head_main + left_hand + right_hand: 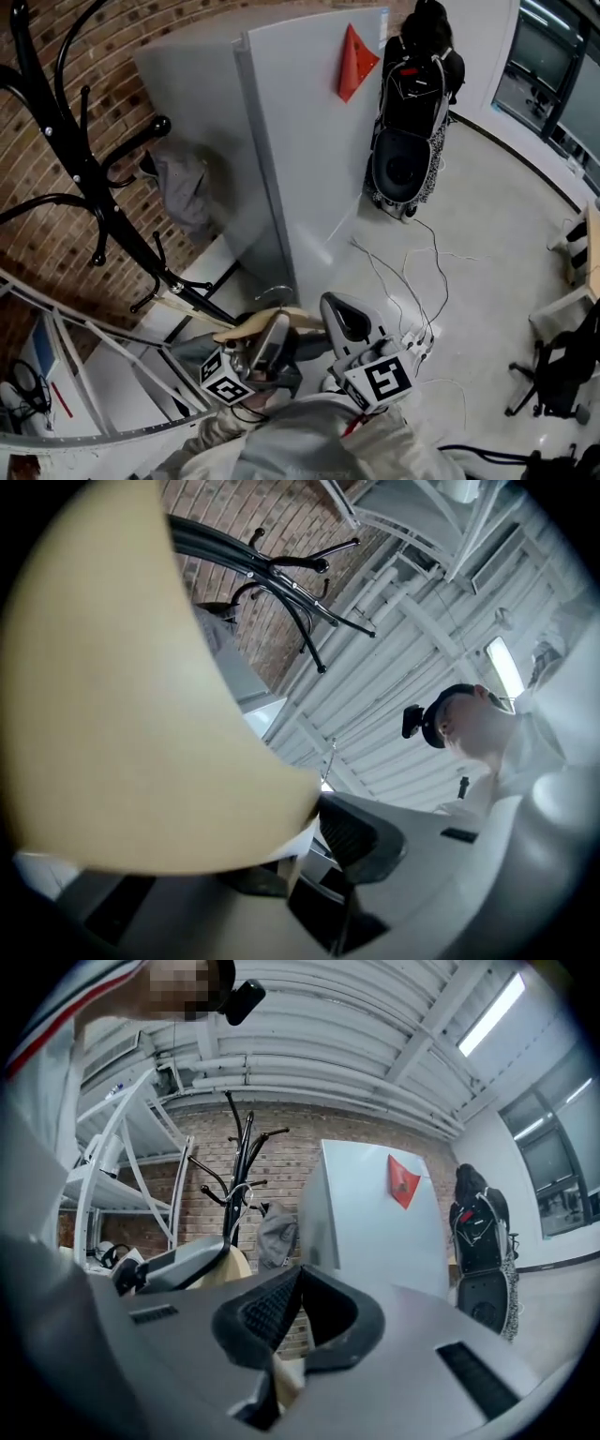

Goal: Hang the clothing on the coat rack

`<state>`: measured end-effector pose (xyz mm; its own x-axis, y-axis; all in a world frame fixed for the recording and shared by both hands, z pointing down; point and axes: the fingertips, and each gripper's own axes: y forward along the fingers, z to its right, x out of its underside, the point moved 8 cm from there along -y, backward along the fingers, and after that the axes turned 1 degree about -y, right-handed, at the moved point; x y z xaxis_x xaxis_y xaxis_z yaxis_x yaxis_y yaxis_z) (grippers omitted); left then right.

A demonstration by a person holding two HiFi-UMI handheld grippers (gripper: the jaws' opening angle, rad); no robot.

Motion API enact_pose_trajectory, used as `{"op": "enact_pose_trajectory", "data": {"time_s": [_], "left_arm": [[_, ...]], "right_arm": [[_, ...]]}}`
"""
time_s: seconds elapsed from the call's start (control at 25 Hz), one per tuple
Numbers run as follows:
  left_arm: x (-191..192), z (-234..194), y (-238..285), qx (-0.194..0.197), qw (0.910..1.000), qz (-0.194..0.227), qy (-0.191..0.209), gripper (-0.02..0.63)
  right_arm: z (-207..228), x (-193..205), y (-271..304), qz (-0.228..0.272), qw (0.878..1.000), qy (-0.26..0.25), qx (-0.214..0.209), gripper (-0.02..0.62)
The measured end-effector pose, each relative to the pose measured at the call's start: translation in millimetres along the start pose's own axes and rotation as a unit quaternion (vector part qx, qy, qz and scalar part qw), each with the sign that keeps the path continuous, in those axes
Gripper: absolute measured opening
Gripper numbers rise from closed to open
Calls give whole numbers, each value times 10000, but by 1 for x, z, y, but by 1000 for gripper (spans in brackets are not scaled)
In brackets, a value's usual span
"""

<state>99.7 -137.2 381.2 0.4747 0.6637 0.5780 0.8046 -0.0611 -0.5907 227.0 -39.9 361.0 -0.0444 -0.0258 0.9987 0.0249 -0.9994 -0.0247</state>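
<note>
The coat rack point(89, 178) is glossy black metal, set against a rough, matt brick wall point(56, 244). The hanger point(239, 330) is smooth, pale wood. The garment point(183, 192) looks like soft, dull grey cloth.

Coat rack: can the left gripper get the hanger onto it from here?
Probably yes. The left gripper grips the wooden hanger, nothing stands between it and the coat rack, and its upper hooks look bare.

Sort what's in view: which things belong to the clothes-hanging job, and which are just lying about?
Job: wooden hanger in the left gripper; black coat rack; grey garment hanging beside it.
Lying about: red flag; black bags; floor cables; white shelving; office chair.
</note>
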Motion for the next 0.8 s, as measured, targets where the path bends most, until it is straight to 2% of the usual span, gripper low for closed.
{"op": "enact_pose_trajectory", "data": {"time_s": [0.32,0.8], "left_arm": [[-5,-7,-4,-653,9942,496,703,104],[-17,8,-35,-1569,9695,1160,1484,104]], "right_arm": [[13,10,43,45,9929,142,-1177,25],[-6,20,81,8,9677,362,-2494,25]]}}
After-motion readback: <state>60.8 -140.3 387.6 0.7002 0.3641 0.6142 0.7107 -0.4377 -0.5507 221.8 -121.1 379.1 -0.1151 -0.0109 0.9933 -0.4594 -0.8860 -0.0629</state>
